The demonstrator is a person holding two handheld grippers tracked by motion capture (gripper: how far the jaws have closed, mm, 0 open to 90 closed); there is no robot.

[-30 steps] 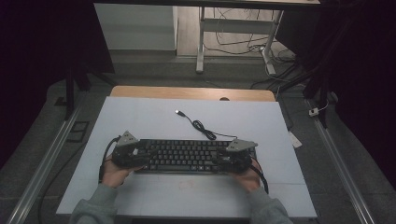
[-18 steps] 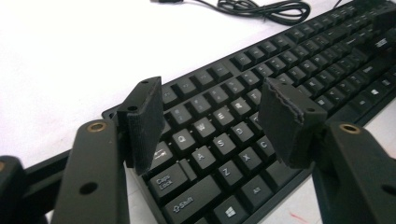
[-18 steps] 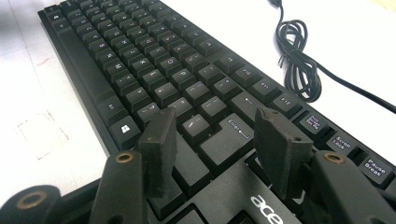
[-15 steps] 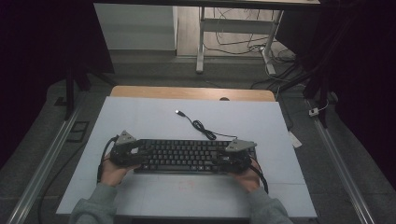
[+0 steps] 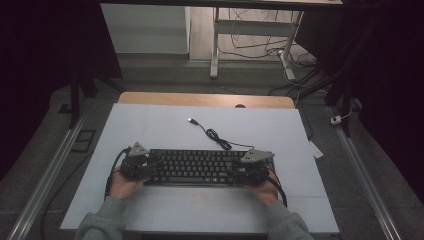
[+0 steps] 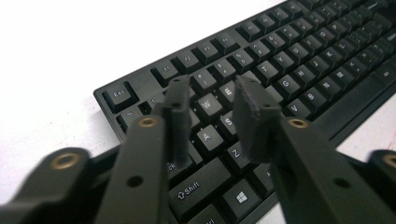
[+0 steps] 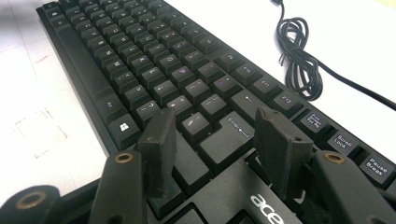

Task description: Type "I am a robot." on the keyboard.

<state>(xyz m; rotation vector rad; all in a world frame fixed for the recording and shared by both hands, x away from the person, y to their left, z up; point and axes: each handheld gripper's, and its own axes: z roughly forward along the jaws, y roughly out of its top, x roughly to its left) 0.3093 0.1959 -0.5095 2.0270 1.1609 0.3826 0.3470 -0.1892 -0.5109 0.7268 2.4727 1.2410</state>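
A black keyboard (image 5: 197, 167) lies across the near half of the white table top, and its coiled cable (image 5: 215, 135) runs back to a USB plug (image 5: 191, 120). My left gripper (image 5: 151, 167) is over the keyboard's left end. In the left gripper view the left gripper (image 6: 212, 88) hovers above the W, A and S keys (image 6: 208, 105); its jaws have just been closing and stand a little apart with nothing between them. My right gripper (image 5: 241, 171) is over the right end. In the right gripper view the right gripper (image 7: 212, 119) stands open above the Enter key (image 7: 229, 135).
The white table top (image 5: 150, 125) ends in a wooden strip (image 5: 200, 99) at the far edge. A small white item (image 5: 315, 149) lies just off the right edge. Table legs and loose cables (image 5: 250, 45) stand on the floor beyond. Metal rails (image 5: 45, 175) run along both sides.
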